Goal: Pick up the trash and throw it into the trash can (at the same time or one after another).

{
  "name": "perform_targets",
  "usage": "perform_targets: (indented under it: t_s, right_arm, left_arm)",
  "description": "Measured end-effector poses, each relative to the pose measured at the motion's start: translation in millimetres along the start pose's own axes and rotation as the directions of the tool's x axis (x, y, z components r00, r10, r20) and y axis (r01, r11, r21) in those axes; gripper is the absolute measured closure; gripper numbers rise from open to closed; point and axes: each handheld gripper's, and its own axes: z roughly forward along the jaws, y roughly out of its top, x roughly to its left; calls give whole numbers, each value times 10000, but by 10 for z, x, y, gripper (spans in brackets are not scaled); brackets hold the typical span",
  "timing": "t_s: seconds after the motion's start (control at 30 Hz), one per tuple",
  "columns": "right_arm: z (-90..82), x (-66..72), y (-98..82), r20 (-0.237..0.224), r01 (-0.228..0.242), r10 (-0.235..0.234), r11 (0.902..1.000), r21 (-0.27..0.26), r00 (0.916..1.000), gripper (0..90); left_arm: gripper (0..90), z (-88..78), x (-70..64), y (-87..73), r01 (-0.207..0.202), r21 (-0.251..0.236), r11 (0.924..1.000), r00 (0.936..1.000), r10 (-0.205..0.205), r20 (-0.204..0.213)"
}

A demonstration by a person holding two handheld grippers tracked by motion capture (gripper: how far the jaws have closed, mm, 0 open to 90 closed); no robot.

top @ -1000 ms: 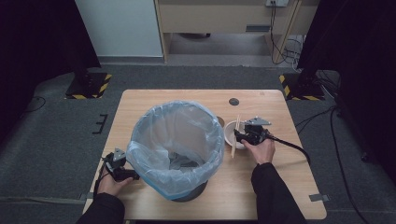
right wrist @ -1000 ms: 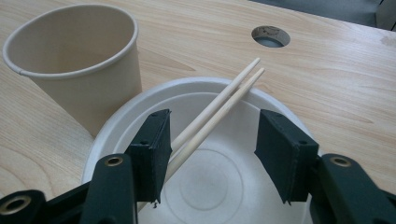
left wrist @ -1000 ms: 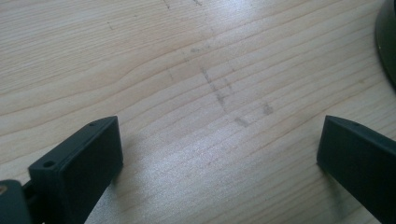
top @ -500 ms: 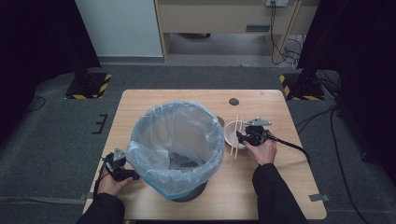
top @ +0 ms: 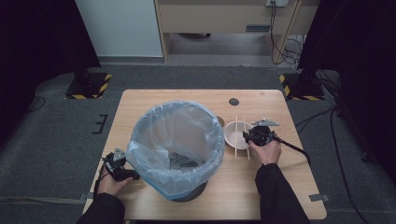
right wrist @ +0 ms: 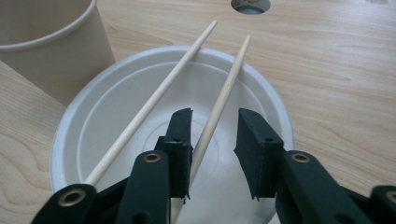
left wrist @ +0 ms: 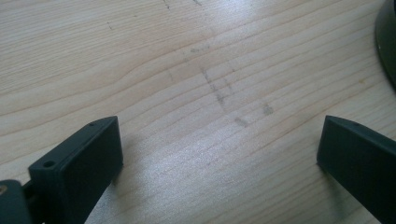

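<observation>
High view: a lined bin [top: 176, 148] stands mid-bench [top: 280, 186], white bowl [top: 235, 134] just right. Left gripper view: left hand-held gripper [left wrist: 219, 154] gapes over bare wood. Right gripper view: right hand-held gripper [right wrist: 213, 140] straddles one chopstick [right wrist: 219, 109], seemingly not clamped.

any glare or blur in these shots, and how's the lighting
High view: soft and slightly blurry, dark surroundings, table evenly lit. Left gripper view: bright sheen on the wood between the left gripper jaws. Right gripper view: sharp on the chopsticks and white bowl, right gripper's near parts soft.
</observation>
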Motion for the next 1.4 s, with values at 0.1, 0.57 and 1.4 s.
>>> perform_targets:
  t_s: [0.1, 0.57, 1.4]
  right_arm:
    - [12, 2, -13, -4, -26, 26, 9999, 164, 10000, 731]
    - [-29, -14, -11, 23, -230, 229, 9996, 178, 9997, 856]
    - [-827, -189, 478, -1506, -1510, 1100, 9432, -2959, 9825, 857]
  left_arm:
    - [0, 0, 0, 0, 1, -1, 10000, 10000, -1, 3]
    - [0, 0, 0, 0, -1, -1, 10000, 10000, 1, 3]
    - [0, 1, -1, 1, -38, 7, 10000, 10000, 38, 30]
